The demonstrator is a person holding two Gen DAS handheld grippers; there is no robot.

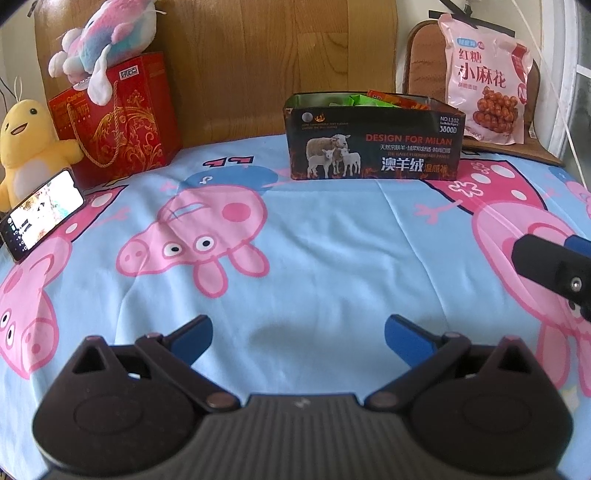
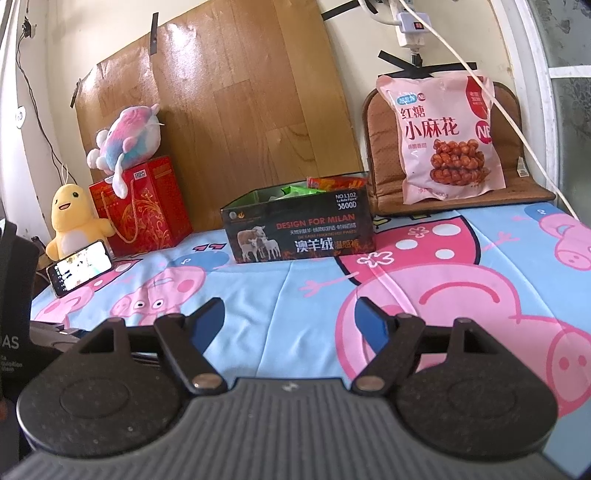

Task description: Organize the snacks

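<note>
Nearest, we see both claws released, holding nothing: left claw (image 1: 298, 341) with blue fingertips (image 1: 194, 338) spread wide over the cartoon-pig bedsheet (image 1: 332, 240), right claw (image 2: 290, 325) likewise spread over the same sheet. Left wrist view catches the tip of the right claw at its right edge; right wrist view shows a dark piece of the other rig at its left edge, too cropped to read. Mid-left, a phone (image 1: 40, 214) with lit screen leans by a yellow plush (image 1: 27, 144). Further back, centre, the open black tin box (image 1: 373, 144) sits on the sheet with green and orange snack packets (image 1: 384, 99) inside; the right view looks in over its rim. Behind left, a red gift bag (image 1: 122, 118) with a pink-blue plush (image 1: 107, 40) on top. Far right, a pink snack bag (image 2: 448, 140) leans on a brown cushion (image 2: 517, 177). Only the right view shows the wall plug (image 2: 408, 27) and white cable (image 2: 517, 122) above it.
</note>
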